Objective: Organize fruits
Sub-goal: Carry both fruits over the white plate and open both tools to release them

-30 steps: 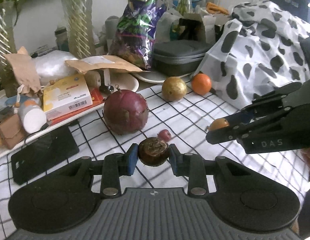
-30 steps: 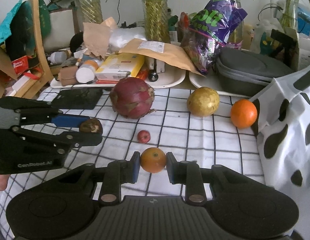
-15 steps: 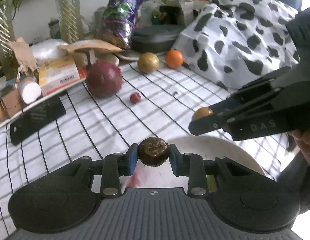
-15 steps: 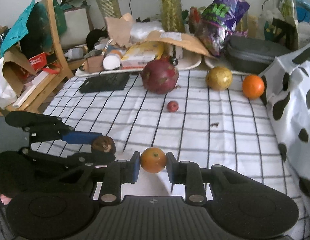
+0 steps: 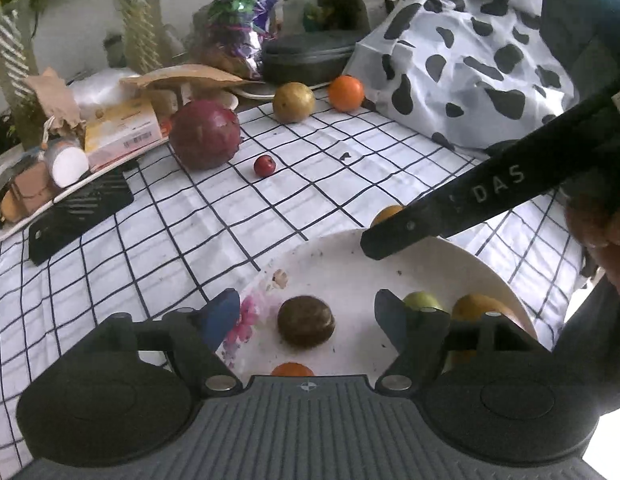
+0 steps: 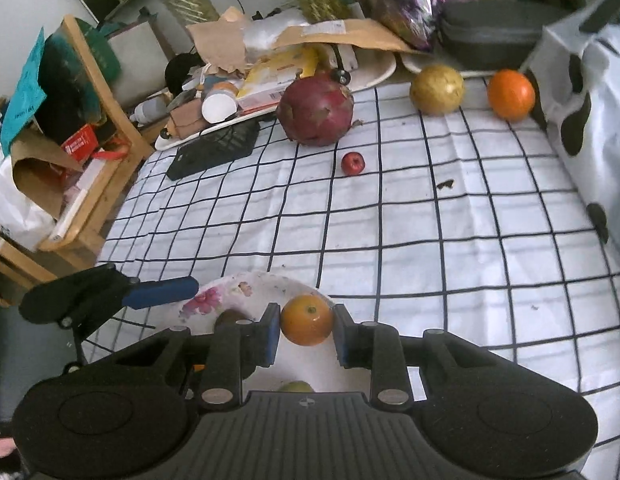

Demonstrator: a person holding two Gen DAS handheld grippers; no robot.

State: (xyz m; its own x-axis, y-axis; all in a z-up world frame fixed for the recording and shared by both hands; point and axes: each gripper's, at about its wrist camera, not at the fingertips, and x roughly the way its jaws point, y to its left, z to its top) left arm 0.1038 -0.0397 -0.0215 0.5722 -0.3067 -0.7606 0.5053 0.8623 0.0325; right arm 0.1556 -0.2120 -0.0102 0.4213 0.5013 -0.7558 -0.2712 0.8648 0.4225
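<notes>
Left wrist view looks down past the left gripper point(image 5: 306, 312), whose blue-padded jaws stand wide apart over a white flowered plate point(image 5: 350, 272); a brown wrinkled fruit point(image 5: 306, 321) lies on the plate between the fingers, touching neither; a green fruit point(image 5: 421, 301) and a yellow-orange fruit point(image 5: 480, 307) sit on the plate's right side, partly hidden behind the right finger, and another orange fruit point(image 5: 292, 369) peeks out at the near edge; the right gripper point(image 6: 306, 334) reaches in from the right above the plate's far rim, its jaws closed on a small orange point(image 6: 307, 319) held above the plate; beyond, on the black-gridded white tablecloth point(image 6: 430, 220), a large dark red fruit point(image 6: 316, 112) sits near a tiny red fruit point(image 6: 353, 163), with a golden round fruit point(image 6: 437, 89) and a bright orange point(image 6: 511, 94) side by side farther back, the orange just beside a cow-patterned cloth point(image 5: 470, 60); a black flat device point(image 6: 214, 148) lies left of the red fruit, next to a cluttered tray point(image 5: 50, 200).
</notes>
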